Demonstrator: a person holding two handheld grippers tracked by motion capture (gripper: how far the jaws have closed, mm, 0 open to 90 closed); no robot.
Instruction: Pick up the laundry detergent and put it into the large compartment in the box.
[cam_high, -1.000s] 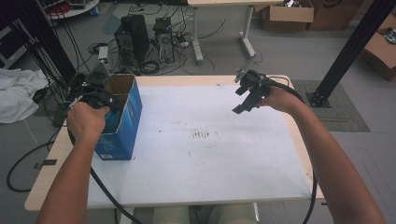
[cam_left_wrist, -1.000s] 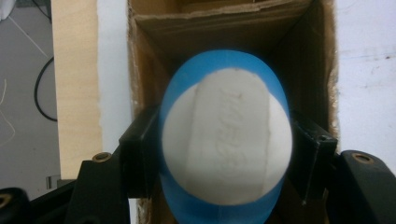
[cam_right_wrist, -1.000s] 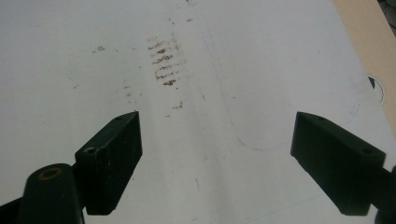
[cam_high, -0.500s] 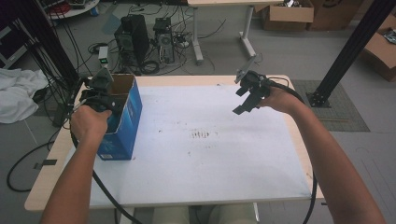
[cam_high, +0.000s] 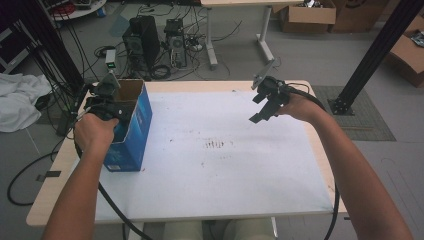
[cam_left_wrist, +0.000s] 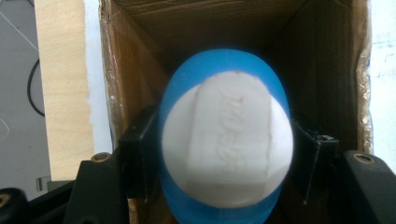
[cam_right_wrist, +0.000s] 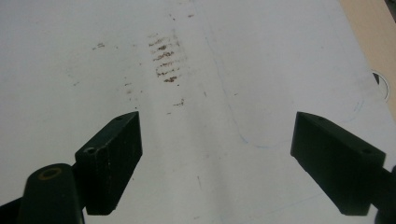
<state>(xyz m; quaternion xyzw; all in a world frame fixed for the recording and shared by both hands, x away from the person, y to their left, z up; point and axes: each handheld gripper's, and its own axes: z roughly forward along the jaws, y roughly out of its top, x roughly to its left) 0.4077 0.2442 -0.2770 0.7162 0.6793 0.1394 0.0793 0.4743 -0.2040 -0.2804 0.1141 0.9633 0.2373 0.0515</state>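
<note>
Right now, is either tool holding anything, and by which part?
The left tool grips a blue bottle with a white cap by its two sides, over the open blue cardboard box. The right tool is open, holding nothing.

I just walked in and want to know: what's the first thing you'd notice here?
The blue and white bottle stands out first, squeezed between the jaws of the left gripper inside the open blue box at the table's left edge. Over at the far right of the white table, the right gripper hovers with its jaws wide apart and nothing between them.
</note>
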